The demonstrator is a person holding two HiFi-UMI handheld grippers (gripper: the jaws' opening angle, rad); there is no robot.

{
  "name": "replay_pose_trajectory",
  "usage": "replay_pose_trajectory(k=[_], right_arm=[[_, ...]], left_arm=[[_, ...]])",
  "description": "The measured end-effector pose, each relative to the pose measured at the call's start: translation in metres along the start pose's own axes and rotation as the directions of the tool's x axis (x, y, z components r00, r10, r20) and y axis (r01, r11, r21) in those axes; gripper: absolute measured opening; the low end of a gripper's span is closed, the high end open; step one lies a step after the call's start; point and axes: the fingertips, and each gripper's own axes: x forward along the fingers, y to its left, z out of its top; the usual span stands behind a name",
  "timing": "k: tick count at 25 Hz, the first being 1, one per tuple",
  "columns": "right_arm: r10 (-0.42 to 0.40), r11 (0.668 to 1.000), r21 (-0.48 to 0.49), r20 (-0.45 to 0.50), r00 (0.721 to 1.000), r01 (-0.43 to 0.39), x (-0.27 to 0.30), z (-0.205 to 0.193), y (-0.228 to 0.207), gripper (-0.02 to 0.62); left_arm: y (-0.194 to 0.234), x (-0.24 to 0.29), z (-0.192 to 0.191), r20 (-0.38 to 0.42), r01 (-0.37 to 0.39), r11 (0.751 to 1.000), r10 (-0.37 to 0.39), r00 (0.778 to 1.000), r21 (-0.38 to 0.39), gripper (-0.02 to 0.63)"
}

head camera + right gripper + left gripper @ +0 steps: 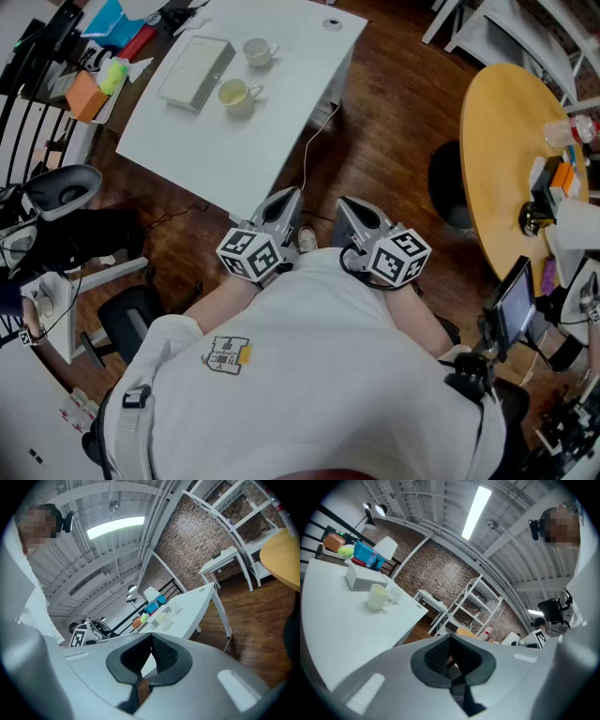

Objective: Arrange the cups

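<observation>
Set on the white table (234, 155): flat white box (195, 71), cream cup (234, 93) just beside it, white cup (257, 51) near both.

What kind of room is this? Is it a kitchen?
Probably not a kitchen. It looks more like an office or workshop. There is a brick wall with bare white shelves, a white table holding two cups, and a round wooden table crowded with gadgets.

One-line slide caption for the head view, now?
Shut and empty, left gripper and right gripper hover short of the white table bearing near cup, far cup and box.
</observation>
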Motion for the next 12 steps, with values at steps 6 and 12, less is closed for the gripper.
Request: replay_pose_trajectory(k=[6,12], right_arm=[[0.098,0.994,-0.045,-0.099,0.99,-0.103,0.068,0.046,-0.039,0.0],[0.242,0.966,-0.038,-0.222,0.945,-0.256,0.127,0.119,-0.093,0.0]], left_arm=[[0.049,0.052,0.038,0.047,-0.126,0.992,0.126,0.991,-0.015,0.0],[0.082,0.119,0.08,0.117,-0.307,0.949,0.314,0.942,-0.07,0.0]])
